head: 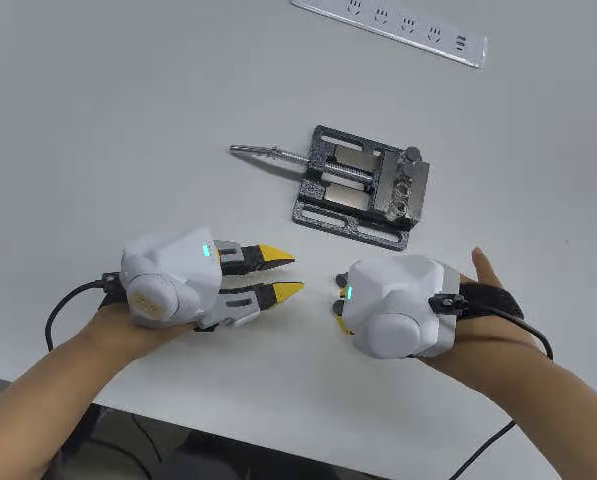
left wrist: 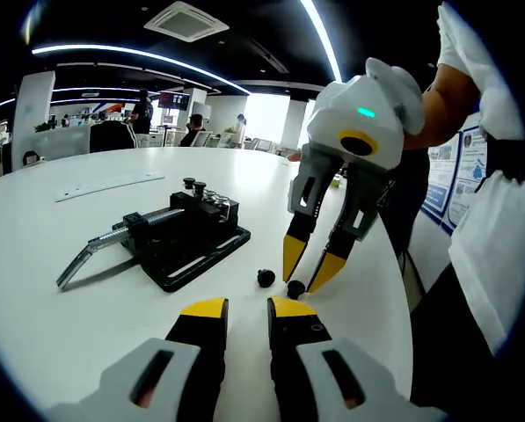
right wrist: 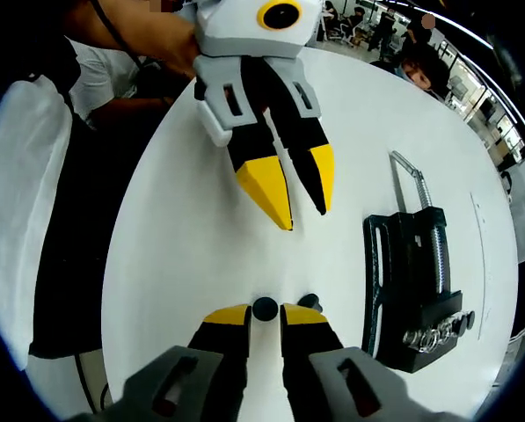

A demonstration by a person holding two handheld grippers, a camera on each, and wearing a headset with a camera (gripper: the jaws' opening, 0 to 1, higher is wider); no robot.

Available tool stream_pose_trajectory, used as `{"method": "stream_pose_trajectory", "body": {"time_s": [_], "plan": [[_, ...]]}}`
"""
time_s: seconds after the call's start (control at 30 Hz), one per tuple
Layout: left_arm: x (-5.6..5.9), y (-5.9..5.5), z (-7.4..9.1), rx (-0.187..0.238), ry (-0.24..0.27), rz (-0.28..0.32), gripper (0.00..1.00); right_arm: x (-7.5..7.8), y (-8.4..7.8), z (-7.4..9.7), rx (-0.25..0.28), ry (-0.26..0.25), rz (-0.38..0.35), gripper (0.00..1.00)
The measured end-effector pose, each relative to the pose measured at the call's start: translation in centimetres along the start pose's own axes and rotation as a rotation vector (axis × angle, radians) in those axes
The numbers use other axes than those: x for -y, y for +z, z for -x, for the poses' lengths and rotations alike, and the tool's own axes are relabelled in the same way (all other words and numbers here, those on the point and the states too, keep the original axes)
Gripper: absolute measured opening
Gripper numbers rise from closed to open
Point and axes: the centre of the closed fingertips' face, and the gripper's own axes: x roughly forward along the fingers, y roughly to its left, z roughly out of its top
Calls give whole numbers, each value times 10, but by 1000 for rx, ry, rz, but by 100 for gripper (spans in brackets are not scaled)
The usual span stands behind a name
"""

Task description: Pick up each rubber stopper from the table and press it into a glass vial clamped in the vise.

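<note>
Now the right gripper, jaws partly parted, straddles one rubber stopper lying on the table, unclamped. The left gripper is narrowly open and empty. The vise sits at twelve o'clock from the right gripper.

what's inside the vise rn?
A row of glass vials clamped in the vise, one end vial with a dark stopper. Vise body hides their lower parts.
</note>
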Motion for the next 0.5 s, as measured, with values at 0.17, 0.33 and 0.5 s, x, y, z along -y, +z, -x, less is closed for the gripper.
{"method": "stream_pose_trajectory", "body": {"time_s": [0.17, 0.33, 0.5], "plan": [[-1, 1, 1, 7, 5, 1, 14, 0, -1, 0, -13, 0, 10, 12], [-1, 1, 2, 9, 7, 0, 14, 1, 0, -1, -14, -6, 8, 12], [-1, 2, 3, 11, 10, 2, 14, 0, 0, -1, -17, -9, 12, 11]]}}
